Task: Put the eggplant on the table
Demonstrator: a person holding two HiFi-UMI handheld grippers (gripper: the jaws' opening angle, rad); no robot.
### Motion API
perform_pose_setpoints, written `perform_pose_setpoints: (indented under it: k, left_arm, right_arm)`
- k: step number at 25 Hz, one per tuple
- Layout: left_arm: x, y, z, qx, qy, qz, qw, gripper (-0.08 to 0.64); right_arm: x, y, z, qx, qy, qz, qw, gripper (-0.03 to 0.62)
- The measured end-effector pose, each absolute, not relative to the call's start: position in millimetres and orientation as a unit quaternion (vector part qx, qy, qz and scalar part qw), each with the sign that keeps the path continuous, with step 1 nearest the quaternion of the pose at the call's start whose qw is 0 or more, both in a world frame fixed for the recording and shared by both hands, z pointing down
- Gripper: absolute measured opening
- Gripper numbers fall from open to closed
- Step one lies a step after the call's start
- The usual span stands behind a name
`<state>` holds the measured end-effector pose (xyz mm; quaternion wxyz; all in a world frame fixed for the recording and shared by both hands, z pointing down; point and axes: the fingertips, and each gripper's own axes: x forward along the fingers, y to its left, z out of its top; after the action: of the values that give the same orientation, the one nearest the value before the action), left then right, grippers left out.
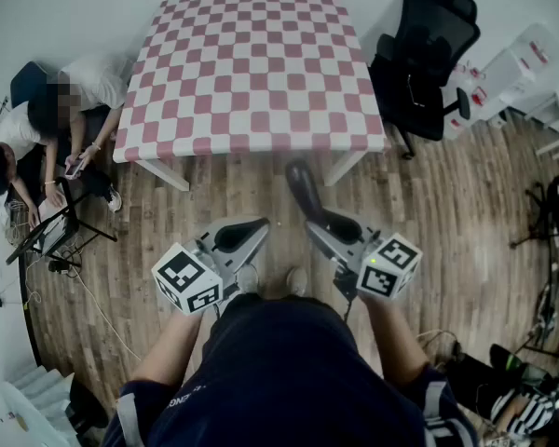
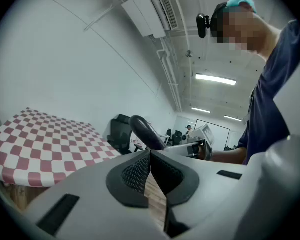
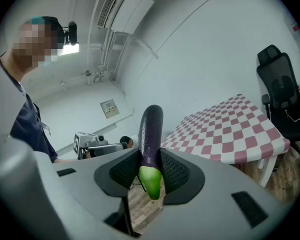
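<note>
A strip of wooden floor point(image 1: 205, 203) lies open between the person and the near edge of the tabletop point(image 1: 252, 73), which a pink-and-white checked cloth covers to its edges. One black office chair point(image 1: 427, 59) stands just beside the table's right corner, and two people point(image 1: 51, 128) sit on the floor near its left side. The middle approach is free.

The one eggplant point(image 1: 305, 189) is off the tabletop, in the air above the floor and just short of the near edge. The right gripper point(image 1: 324, 226) has its jaws clamped on the eggplant close to the green stem end. The long axis runs forward along the jaws. The dark rounded tip points toward the table and the green cap back toward the person.

The left gripper point(image 1: 252, 236) is level with the right one and near it. Its jaws are together with nothing between them.
</note>
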<state>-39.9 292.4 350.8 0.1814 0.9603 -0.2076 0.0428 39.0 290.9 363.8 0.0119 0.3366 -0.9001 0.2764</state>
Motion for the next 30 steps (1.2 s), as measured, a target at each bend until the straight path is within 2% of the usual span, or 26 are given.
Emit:
perform_pose_setpoints:
  k: [30]
  left_arm:
    - [45.3,302.5,346.9,0.956,-0.243,0.048,0.157,0.028]
  right_arm:
    - [150.6,290.2,376.9,0.313,-0.895,0.317,-0.028,0.138]
